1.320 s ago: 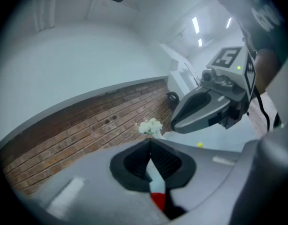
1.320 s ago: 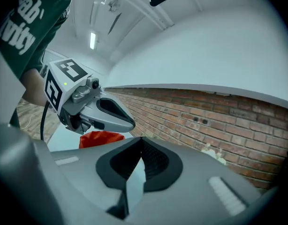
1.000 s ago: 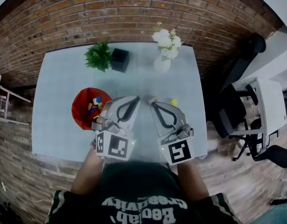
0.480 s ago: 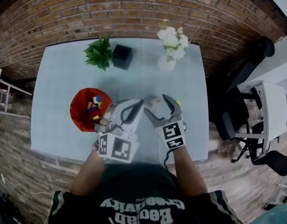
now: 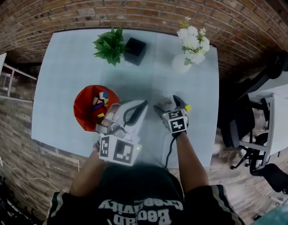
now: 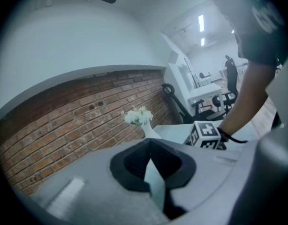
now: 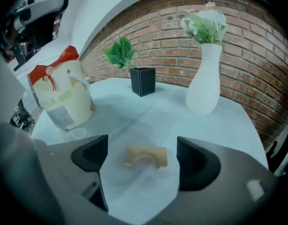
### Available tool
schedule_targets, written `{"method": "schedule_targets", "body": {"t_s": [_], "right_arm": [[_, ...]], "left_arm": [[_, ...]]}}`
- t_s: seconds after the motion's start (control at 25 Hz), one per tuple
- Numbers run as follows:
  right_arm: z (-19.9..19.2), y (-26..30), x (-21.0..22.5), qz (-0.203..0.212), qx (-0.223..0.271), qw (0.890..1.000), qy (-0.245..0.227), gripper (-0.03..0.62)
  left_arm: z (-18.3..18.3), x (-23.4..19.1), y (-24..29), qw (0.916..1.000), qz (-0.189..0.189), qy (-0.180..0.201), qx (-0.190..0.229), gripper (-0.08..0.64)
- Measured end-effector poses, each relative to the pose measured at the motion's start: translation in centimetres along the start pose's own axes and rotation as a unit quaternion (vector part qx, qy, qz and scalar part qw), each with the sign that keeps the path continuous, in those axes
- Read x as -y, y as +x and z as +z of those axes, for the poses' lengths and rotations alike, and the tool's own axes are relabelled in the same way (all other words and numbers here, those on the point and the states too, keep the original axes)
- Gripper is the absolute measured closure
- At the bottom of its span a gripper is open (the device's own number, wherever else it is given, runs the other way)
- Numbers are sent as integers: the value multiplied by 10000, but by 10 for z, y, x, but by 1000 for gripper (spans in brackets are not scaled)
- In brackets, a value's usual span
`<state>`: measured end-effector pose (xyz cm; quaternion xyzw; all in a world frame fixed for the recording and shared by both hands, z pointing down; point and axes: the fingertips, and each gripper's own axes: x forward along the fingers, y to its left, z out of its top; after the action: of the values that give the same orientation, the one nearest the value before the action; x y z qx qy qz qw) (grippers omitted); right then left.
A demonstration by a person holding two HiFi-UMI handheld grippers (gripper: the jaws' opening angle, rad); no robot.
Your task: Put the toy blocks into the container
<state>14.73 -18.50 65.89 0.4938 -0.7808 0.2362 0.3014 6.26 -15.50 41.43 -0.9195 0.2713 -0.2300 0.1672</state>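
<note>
Nearest to us, the left gripper [image 5: 142, 104] hangs over the front of the pale grey-blue worktop [image 5: 64, 78]. Its jaws are closed on each other with nothing between them.

Beside it, the right gripper [image 5: 166, 105] points down at the worktop. Its jaws are opening and stand wide apart. Between them lies a small tan wooden arch-shaped toy block [image 7: 146, 156], flat on the worktop and clear of both jaws. A small yellow toy block [image 5: 187, 108] sits on the worktop just beside the outer jaw of this gripper.

To the left of the left gripper stands the round container, red inside and cream outside [image 5: 83, 114]. We see several coloured toy blocks [image 5: 100, 103] already lying in it. The tan arch block is outside it, on the far side of the left gripper.

Further back on the worktop, a leafy green plant [image 5: 110, 45] lies next to a black square pot [image 5: 135, 50]. To their right stands a white vase [image 7: 204, 78] holding white flowers [image 5: 193, 37]. A red brick wall [image 5: 134, 6] rises behind the worktop.
</note>
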Motion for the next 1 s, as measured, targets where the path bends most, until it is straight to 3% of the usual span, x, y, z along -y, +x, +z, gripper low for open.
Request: {"method": "schedule_targets", "body": {"t_s": [0.16,0.2,0.24,0.48,0.6,0.76,1.0], "right_arm": [[-15,19,4,23,-321,9993,173,127],[-18,21,5,-1,-389,9991,164,174],[-20,22,6,-23,-437,9989,151,281],[-22,21,3,131,-451,9989,14,284],[-2,6,2,84,-114,9998,-148,284],[49,-40,-8,-98,687,9962,-519,283],[125,-132,-36,-288,1923,9745,-1122,282]], "left_arm": [[-6,-7,2,10000,61,-39,-59,555],[-7,-8,2,9999,75,-46,-67,555],[-7,-9,2,9999,86,-52,-74,555],[-10,-11,2,9999,126,-73,-90,555],[-7,-11,2,9999,123,-50,-57,555],[2,-14,-1,9998,172,-31,44,555],[24,-17,-10,9993,253,41,268,555]]}}
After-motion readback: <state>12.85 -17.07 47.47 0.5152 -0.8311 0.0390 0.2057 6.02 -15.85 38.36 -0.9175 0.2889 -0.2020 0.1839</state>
